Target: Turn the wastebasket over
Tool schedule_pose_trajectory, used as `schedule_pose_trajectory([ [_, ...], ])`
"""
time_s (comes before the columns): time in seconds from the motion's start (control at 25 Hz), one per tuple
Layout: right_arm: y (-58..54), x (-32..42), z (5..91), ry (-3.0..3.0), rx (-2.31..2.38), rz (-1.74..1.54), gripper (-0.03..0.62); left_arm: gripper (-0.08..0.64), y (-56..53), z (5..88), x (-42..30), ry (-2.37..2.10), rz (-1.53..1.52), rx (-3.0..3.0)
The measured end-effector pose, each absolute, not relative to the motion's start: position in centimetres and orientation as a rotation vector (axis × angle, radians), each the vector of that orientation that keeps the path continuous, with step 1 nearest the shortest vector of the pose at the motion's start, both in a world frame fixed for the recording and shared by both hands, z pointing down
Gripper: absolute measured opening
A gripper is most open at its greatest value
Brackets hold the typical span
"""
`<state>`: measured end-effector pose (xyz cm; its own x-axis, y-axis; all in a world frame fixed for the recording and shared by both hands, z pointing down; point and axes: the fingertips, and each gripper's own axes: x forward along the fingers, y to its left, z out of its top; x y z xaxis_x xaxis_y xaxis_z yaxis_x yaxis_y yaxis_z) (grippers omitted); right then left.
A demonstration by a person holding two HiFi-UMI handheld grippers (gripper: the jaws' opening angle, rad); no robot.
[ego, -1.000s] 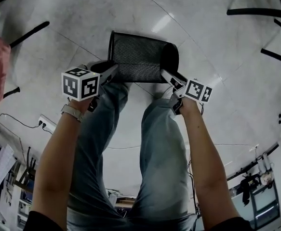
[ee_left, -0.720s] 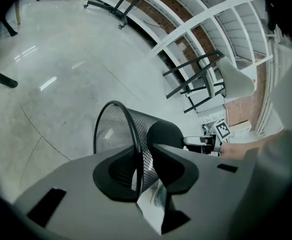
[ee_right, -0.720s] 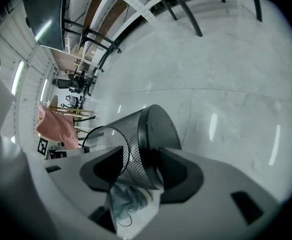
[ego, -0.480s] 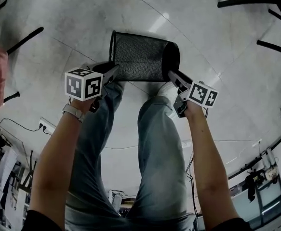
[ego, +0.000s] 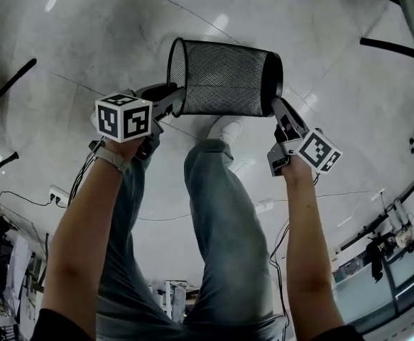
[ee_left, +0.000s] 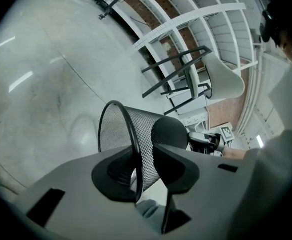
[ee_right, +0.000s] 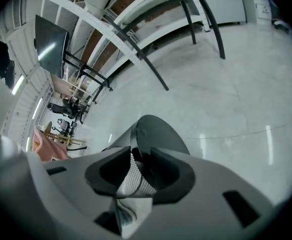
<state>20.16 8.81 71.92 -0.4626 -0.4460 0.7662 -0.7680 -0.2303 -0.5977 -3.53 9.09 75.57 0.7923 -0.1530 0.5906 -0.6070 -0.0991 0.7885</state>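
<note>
Two grippers: left gripper (ego: 170,96) nipped on the open rim; right gripper (ego: 281,112), jaws just closing, clamped on the bottom edge.
Wastebasket (ego: 224,77): sideways between them, above floor (ego: 121,34).
Handling: probably light, stiff mesh; rims safest.

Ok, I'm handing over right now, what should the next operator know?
Left gripper: shut on the wastebasket's open rim.
Right gripper: jaws have just been closing and now pinch the mesh wall at the base end.
The wastebasket is on its side between both grippers, mouth toward the left one.
Done: both grips set.
Left: finish turning it over and set it on the floor.
</note>
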Motion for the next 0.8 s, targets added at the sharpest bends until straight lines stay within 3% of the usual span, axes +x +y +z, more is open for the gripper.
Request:
schedule_pose_trajectory([
  [0.28, 6.6, 20.3, 69.3, -1.87, 1.427, 1.692, 0.112, 0.126, 7.8, 75.9, -3.3, -0.655, 0.368, 1.621],
  [0.8, 5.0, 11.1, 65.6, -2.042, 1.316, 1.628, 0.095, 0.166, 6.2, 77.0, -12.3, -0.911, 0.484, 1.603],
])
